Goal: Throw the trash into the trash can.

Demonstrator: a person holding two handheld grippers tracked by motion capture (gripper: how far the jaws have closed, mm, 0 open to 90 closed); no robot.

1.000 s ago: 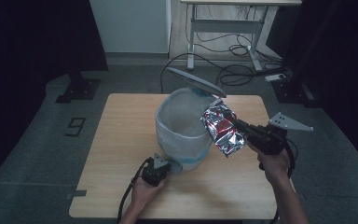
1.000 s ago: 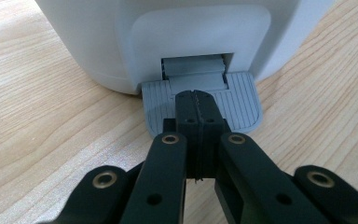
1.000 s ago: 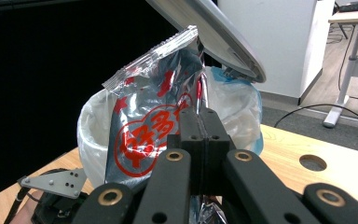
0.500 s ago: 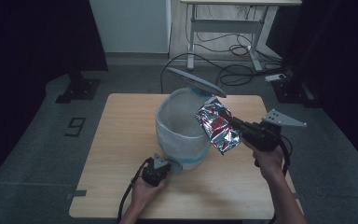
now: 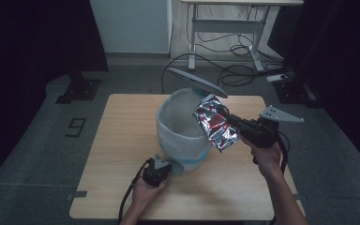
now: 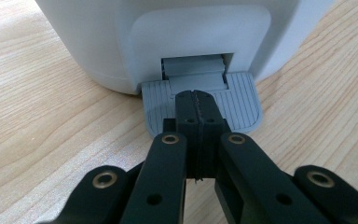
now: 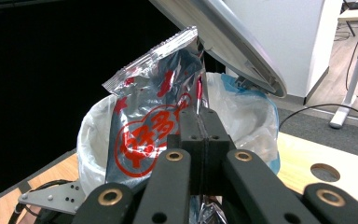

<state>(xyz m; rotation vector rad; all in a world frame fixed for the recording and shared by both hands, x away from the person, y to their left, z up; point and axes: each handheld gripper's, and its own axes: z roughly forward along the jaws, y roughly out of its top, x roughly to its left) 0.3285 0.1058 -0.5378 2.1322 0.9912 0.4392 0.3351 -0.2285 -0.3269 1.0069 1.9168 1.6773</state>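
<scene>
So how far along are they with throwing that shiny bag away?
Done: the bin's lid stands open, with the left gripper pressing shut jaws on the pedal. In hand: the right gripper is shut on the foil snack bag, held at the rim of the lined bin. Left: the bag is not yet inside, so dropping it in and probably letting the lid close.

Silver foil bag [image 7: 154,121] — red print
</scene>
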